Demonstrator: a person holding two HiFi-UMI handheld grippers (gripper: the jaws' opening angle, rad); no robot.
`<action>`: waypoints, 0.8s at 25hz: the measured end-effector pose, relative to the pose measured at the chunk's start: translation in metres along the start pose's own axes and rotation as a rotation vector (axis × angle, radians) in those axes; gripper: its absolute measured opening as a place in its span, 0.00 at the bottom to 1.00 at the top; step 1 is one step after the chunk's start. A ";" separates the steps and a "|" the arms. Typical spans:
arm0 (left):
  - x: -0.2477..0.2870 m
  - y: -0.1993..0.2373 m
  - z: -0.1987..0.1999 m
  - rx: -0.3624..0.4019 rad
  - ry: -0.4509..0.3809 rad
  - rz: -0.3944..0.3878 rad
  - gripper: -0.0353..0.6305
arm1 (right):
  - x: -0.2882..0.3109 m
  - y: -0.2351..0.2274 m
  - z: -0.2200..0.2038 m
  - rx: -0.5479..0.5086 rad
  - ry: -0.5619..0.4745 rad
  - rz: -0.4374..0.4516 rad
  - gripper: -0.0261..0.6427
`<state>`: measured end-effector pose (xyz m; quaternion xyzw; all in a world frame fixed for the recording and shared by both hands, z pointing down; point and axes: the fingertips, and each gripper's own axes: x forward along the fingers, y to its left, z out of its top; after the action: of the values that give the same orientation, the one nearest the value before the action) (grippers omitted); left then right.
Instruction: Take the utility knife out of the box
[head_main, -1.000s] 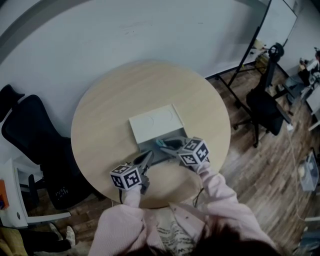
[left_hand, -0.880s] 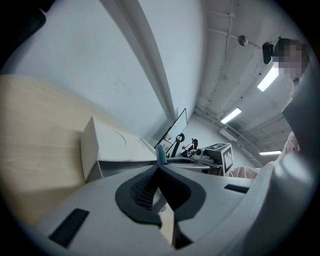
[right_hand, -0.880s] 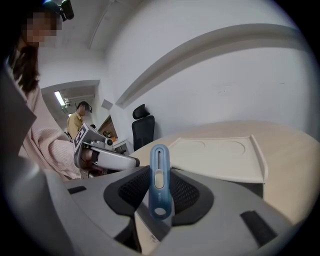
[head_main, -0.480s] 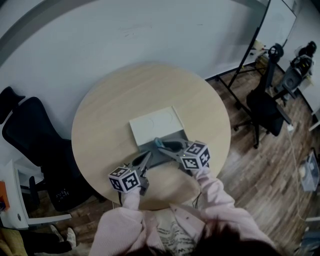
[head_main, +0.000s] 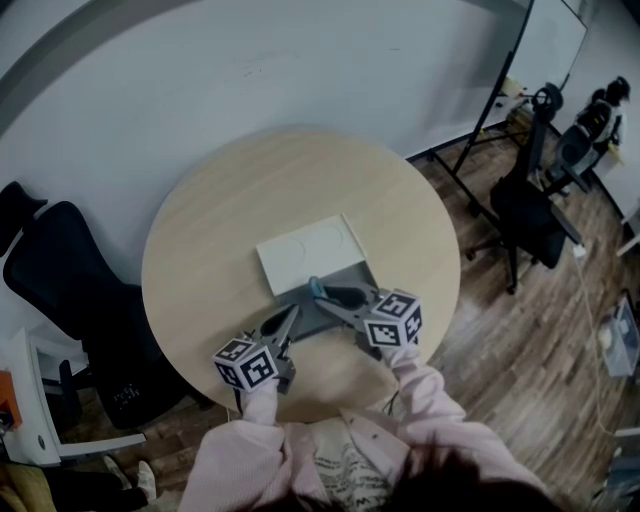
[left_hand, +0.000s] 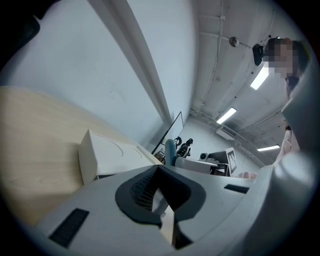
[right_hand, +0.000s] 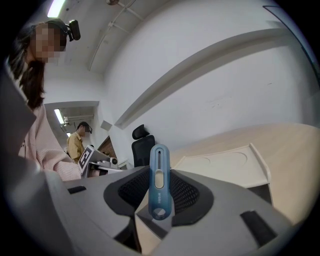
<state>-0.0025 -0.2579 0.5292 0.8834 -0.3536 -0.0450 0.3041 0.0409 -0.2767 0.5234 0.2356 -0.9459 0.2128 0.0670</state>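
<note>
The box (head_main: 318, 318) stands in the middle of the round table (head_main: 220, 230). Its white lid (head_main: 312, 250) is open and lies back on the far side of the box.

The right gripper (head_main: 332, 296) reaches over the box from its near right side. In the right gripper view its jaws are clenched on the blue utility knife (right_hand: 160, 182). The knife stands upright between the pads, with the slider facing the camera. Its lower end is sunk between the jaws, and no blade shows. In the head view the knife (head_main: 318, 288) is only a small teal spot above the box, and it is hard to say if it is fully clear of the box.

The left gripper (head_main: 288, 322) is at the near left corner of the box. In the left gripper view the jaws (left_hand: 159, 172) meet at their tips on a thin pale strip. Judging by the head view, this strip is the near wall of the box. There, only one corner of the lid (left_hand: 100, 152) shows. The rest of the box is hidden behind the gripper body.

The two grippers cover most of the inside of the box. A black office chair (head_main: 70, 290) stands to the left of the box, beyond the table, partly cut off by the frame.
</note>
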 end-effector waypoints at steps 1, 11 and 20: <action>0.000 -0.001 0.000 0.003 0.000 -0.002 0.05 | -0.001 0.001 0.001 0.006 -0.012 0.000 0.25; -0.001 -0.005 0.001 0.028 0.012 -0.017 0.05 | -0.013 0.013 0.018 0.030 -0.107 -0.012 0.25; -0.004 -0.011 0.007 0.057 0.007 -0.037 0.05 | -0.026 0.028 0.041 -0.010 -0.171 -0.014 0.25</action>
<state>-0.0005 -0.2526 0.5167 0.8982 -0.3373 -0.0376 0.2792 0.0492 -0.2614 0.4697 0.2593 -0.9475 0.1867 -0.0114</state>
